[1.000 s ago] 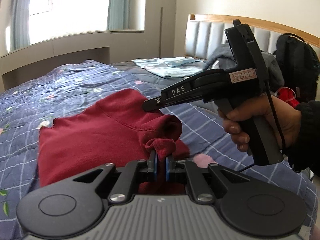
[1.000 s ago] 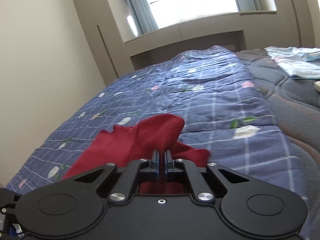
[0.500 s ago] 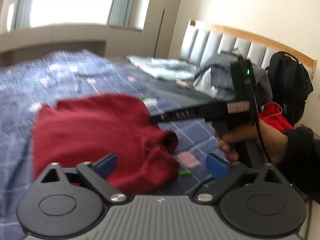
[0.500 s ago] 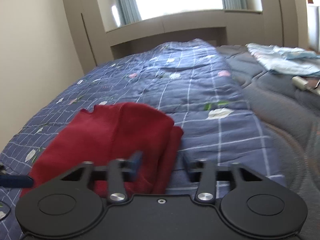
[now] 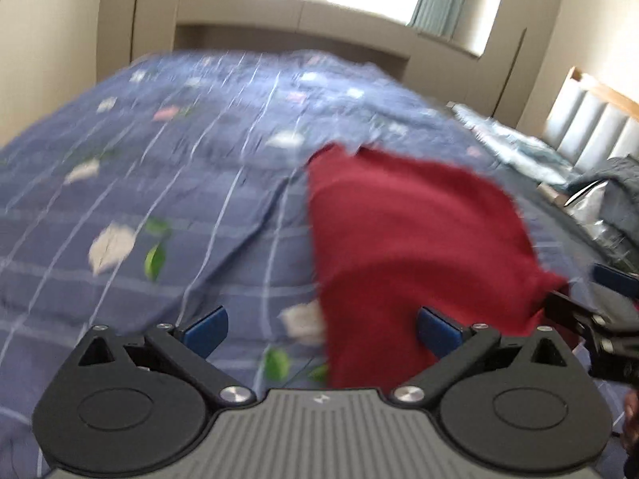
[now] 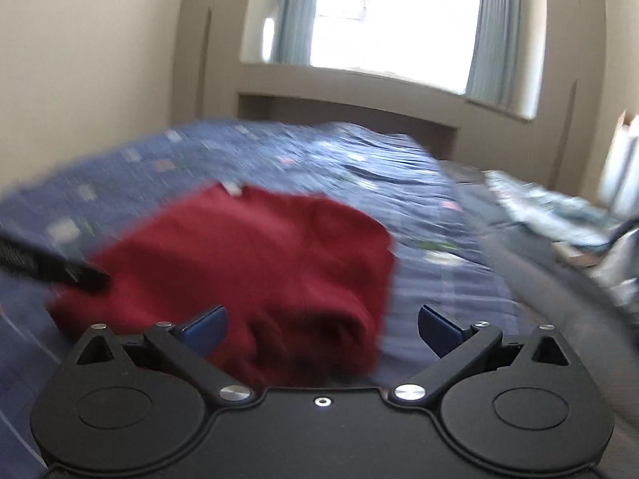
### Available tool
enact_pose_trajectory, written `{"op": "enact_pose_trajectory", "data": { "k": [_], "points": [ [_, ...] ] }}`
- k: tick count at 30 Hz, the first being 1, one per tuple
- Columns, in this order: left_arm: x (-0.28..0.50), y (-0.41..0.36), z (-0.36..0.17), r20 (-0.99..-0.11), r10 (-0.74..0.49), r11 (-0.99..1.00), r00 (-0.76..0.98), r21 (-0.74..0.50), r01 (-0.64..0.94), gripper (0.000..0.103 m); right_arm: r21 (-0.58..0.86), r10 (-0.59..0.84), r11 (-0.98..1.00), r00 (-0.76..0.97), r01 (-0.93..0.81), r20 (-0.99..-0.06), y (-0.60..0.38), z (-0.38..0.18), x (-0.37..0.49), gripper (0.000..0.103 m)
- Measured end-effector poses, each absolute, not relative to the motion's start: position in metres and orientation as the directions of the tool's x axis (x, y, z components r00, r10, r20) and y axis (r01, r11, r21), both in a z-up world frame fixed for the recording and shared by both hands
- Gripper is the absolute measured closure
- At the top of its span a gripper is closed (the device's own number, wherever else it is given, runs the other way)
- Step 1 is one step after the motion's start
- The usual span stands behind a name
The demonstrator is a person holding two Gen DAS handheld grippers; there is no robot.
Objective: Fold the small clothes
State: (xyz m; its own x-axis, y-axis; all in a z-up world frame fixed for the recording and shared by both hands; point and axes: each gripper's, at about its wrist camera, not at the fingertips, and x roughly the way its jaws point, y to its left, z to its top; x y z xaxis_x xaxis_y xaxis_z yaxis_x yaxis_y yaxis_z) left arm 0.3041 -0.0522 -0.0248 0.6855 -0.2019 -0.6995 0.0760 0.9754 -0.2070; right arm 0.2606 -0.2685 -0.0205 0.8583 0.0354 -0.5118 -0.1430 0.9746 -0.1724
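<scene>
A dark red garment lies folded on the blue checked quilt. It also shows in the right wrist view. My left gripper is open and empty, above the garment's near left edge. My right gripper is open and empty, just above the garment's near fold. The right gripper's tip enters the left wrist view at the right edge. The left gripper's finger shows at the left of the right wrist view, over the garment's left edge. Both views are blurred by motion.
Light blue folded clothes lie farther back on the bed. A grey pile sits near the padded headboard. A window ledge runs behind the bed. A wall is at the left.
Both grippers opened and let go of the red garment, which dropped folded onto the quilt. Both grippers have since pulled back and swung, the left view turning toward the window.
</scene>
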Motion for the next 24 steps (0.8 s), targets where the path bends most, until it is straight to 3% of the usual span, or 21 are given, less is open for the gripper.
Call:
{"op": "enact_pose_trajectory", "data": {
  "k": [2, 7, 12, 17, 21, 24],
  "points": [
    [0.303, -0.047, -0.035, -0.714, -0.211, 0.974, 0.667, -0.211, 0.082, 0.001, -0.226, -0.016, 0.966, 0.838, -0.128, -0.546, -0.272, -0.04, 0.252, 0.001],
    [0.299, -0.042, -0.054, -0.702, -0.248, 0.963, 0.667, -0.252, 0.093, 0.0, -0.163, 0.009, 0.98, 0.834, -0.118, -0.552, -0.283, -0.047, 0.245, 0.001],
    [0.298, -0.037, -0.032, -0.686, -0.254, 0.961, 0.682, -0.261, 0.095, 0.0, -0.115, 0.111, 0.976, 0.874, -0.186, -0.473, -0.291, -0.022, 0.242, 0.001],
    [0.336, -0.042, -0.006, -0.612, -0.233, 0.967, 0.756, -0.227, 0.115, 0.0, -0.128, 0.085, 0.979, 0.895, -0.156, -0.438, -0.291, -0.005, 0.307, 0.001],
    [0.398, -0.057, -0.009, -0.622, -0.087, 0.994, 0.778, -0.106, 0.026, 0.0, -0.123, 0.043, 0.985, 0.867, -0.12, -0.497, -0.299, -0.016, 0.382, 0.001],
    [0.433, -0.059, -0.023, -0.649, -0.076, 0.993, 0.757, -0.119, -0.002, 0.0, -0.152, -0.031, 0.986, 0.839, -0.062, -0.543, -0.309, -0.035, 0.413, 0.001]
  ]
}}
